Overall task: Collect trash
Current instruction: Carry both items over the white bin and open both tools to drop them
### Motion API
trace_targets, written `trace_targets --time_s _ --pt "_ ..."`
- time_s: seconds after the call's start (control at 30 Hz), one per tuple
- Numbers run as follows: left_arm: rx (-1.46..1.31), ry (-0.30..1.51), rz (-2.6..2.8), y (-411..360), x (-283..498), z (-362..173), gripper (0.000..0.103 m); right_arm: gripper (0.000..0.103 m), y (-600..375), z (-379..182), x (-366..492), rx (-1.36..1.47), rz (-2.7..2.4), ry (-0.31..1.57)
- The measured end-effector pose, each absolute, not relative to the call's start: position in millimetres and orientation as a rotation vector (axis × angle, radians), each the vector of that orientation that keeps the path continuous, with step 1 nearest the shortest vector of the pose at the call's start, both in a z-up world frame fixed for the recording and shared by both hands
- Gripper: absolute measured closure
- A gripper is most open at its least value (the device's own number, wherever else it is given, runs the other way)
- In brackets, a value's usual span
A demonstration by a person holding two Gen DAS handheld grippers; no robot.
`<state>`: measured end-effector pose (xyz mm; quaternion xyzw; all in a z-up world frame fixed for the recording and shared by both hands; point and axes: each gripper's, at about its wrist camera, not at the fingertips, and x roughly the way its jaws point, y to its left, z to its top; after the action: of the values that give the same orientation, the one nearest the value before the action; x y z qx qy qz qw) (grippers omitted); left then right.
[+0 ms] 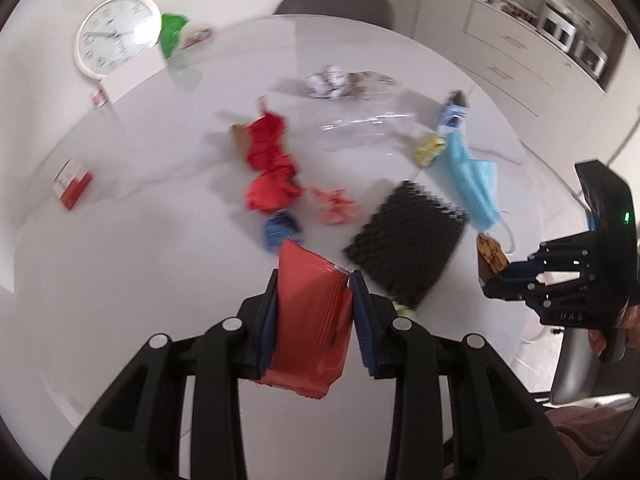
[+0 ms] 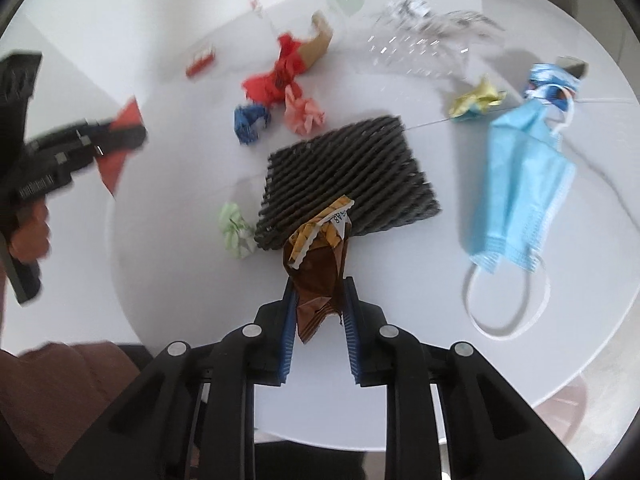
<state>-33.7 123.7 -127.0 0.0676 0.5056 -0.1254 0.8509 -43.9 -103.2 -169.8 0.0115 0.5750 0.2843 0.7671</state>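
Note:
My left gripper (image 1: 314,280) is shut on a flat red wrapper (image 1: 310,320) and holds it above the white table (image 1: 140,280). It also shows at the left of the right wrist view (image 2: 120,144). My right gripper (image 2: 320,288) is shut on a brown and yellow snack wrapper (image 2: 320,264); it shows at the right of the left wrist view (image 1: 496,276). Loose trash lies on the table: a black foam mat (image 2: 348,184), a blue face mask (image 2: 524,184), red crumpled paper (image 1: 272,160), pink paper (image 2: 304,114), blue paper (image 2: 250,120), yellow paper (image 2: 476,98) and green-white paper (image 2: 236,230).
A white wall clock (image 1: 114,34) and a white box (image 1: 134,74) sit at the table's far left, with a green wrapper (image 1: 172,32). A small red box (image 1: 72,186) lies left. Clear plastic packaging (image 2: 416,44) lies far. A chair (image 1: 336,6) stands behind the table.

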Motion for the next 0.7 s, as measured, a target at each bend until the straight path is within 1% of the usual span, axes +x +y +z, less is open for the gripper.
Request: trace_targets --time_s 0.13,0.23,0.4,0.57,0.67,0.7 --pt "0.190 1.060 -0.386 71 -39 -120 0.070 0.081 -151 -148 -55 0.151 0.544 1.187" --pt "0.267 1.044 -0.557 1 -48 -114 0.070 0.081 -214 -130 -81 0.225 0.399 1.143" --pt "0.344 1.015 -0.819 -107 -62 -117 0.069 0.081 -307 -118 -130 0.258 0.159 1.118" --pt "0.363 1.080 -1.023 -218 -74 -146 0.069 0.081 -377 -118 -171 0.302 0.009 1.106" --pt "0.330 1.158 -1.095 -269 -78 -167 0.069 0.081 -405 -122 -181 0.330 -0.042 1.102" --pt "0.325 1.174 -1.100 -277 -79 -171 0.067 0.081 -415 -125 -185 0.339 -0.054 1.100"
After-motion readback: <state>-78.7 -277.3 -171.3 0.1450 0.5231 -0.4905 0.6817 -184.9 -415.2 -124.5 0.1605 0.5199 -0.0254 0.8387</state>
